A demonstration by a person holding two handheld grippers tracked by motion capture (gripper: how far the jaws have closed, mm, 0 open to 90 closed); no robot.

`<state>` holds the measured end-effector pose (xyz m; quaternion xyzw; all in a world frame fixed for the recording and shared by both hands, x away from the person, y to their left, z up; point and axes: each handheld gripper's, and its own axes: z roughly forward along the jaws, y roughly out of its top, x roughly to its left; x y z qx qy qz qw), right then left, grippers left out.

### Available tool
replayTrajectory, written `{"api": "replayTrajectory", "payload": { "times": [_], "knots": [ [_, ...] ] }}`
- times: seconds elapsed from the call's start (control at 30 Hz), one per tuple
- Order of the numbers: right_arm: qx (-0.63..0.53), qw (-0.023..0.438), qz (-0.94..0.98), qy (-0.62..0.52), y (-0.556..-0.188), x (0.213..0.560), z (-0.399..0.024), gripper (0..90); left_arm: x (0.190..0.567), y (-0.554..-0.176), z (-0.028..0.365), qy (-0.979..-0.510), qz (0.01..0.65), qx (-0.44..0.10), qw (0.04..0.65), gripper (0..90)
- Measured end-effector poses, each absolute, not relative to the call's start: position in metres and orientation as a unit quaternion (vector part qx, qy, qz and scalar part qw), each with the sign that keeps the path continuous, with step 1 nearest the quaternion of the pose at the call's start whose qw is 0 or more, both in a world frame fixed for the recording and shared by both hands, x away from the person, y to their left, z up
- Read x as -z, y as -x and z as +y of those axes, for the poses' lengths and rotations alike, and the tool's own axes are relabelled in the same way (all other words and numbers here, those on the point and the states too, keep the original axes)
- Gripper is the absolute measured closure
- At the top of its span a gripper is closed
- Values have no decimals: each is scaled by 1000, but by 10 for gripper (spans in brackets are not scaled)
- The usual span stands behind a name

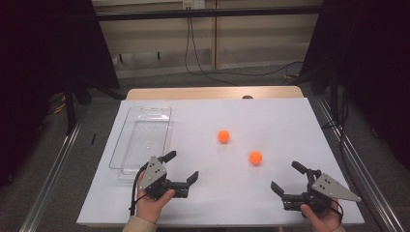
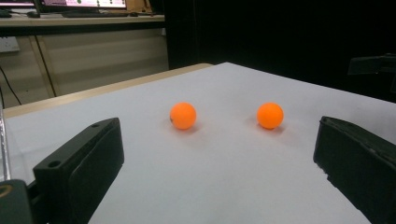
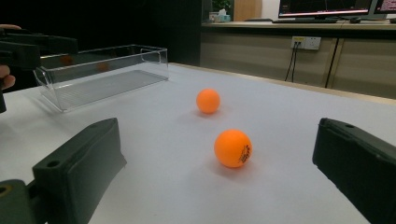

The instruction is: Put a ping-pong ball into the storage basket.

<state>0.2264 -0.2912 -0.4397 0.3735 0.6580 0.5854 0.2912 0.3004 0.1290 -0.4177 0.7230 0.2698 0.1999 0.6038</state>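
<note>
Lab, black curtains (image 1: 43,58), monitors (image 3: 327,7), rail frame (image 1: 48,179)

High camera overhead; both claw cameras low, sharing two balls (image 2: 183,115).

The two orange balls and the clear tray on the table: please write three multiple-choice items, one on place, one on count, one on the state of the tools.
1. Where does the clear tray lie?
A. On the table's left part
B. On the table's right part
C. On the floor

2. How many orange balls are on the table?
A. one
B. two
C. four

3. How stand the jaws of both tools?
A. open, holding nothing
B. shut on a ball
C. shut on the tray

Answers:
1 A, the high view shows it beside the left tool.
2 B, the farther ball and the nearer ball.
3 A, the left tool and the right tool have spread jaws.
</note>
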Motion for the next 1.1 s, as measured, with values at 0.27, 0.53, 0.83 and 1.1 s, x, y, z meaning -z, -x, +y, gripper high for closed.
{"api": "replayTrajectory", "payload": {
  "times": [0.27,0.53,0.83,1.1],
  "knots": [
    [-586,291,658,-373,-226,440,-291,9,419,-302,124,-726,268,-195,603,16],
    [-586,290,658,-373,-226,440,-291,9,419,-303,119,-729,265,-193,601,17],
    [-587,290,657,-373,-226,439,-291,9,420,-305,112,-731,264,-189,600,17],
    [-587,290,657,-374,-226,439,-292,9,419,-307,106,-731,263,-182,602,18]
  ]
}}
